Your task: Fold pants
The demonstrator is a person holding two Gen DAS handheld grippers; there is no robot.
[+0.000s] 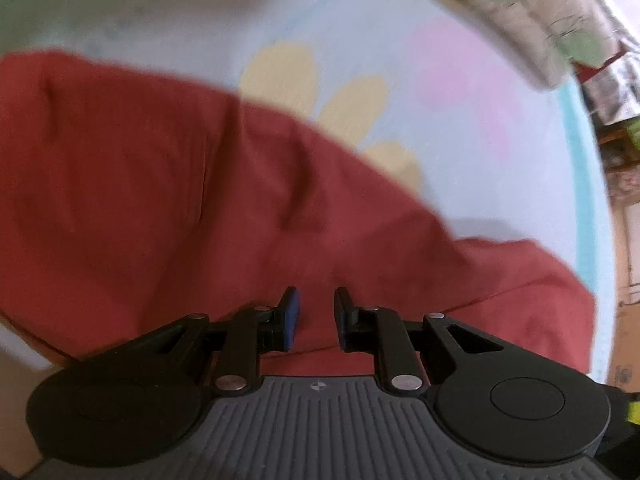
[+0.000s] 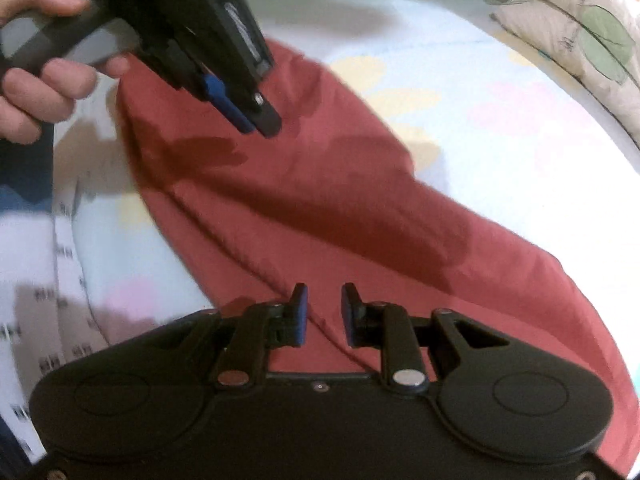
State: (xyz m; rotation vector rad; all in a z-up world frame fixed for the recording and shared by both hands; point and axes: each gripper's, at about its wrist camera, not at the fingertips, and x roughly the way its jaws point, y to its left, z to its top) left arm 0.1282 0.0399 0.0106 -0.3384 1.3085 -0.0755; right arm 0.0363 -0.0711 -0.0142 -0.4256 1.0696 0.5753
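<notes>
Dark red pants (image 1: 180, 180) lie spread on a pastel flowered bedsheet (image 1: 460, 120), rumpled with soft creases. In the left wrist view my left gripper (image 1: 316, 294) hovers over the cloth with a narrow gap between its blue-padded fingers and nothing in it. The right wrist view shows the pants (image 2: 340, 200) running from upper left to lower right. Above their upper end hangs the left gripper (image 2: 260, 124), held by a hand (image 2: 36, 92) and casting a shadow on the cloth. My right gripper (image 2: 324, 290) stands open over a fold ridge, holding nothing.
A leaf-patterned pillow or quilt (image 2: 580, 32) lies along the far right edge of the bed, also in the left wrist view as the quilt (image 1: 520, 20). White printed fabric (image 2: 32, 280) lies at the left. Room clutter shows past the bed's right edge.
</notes>
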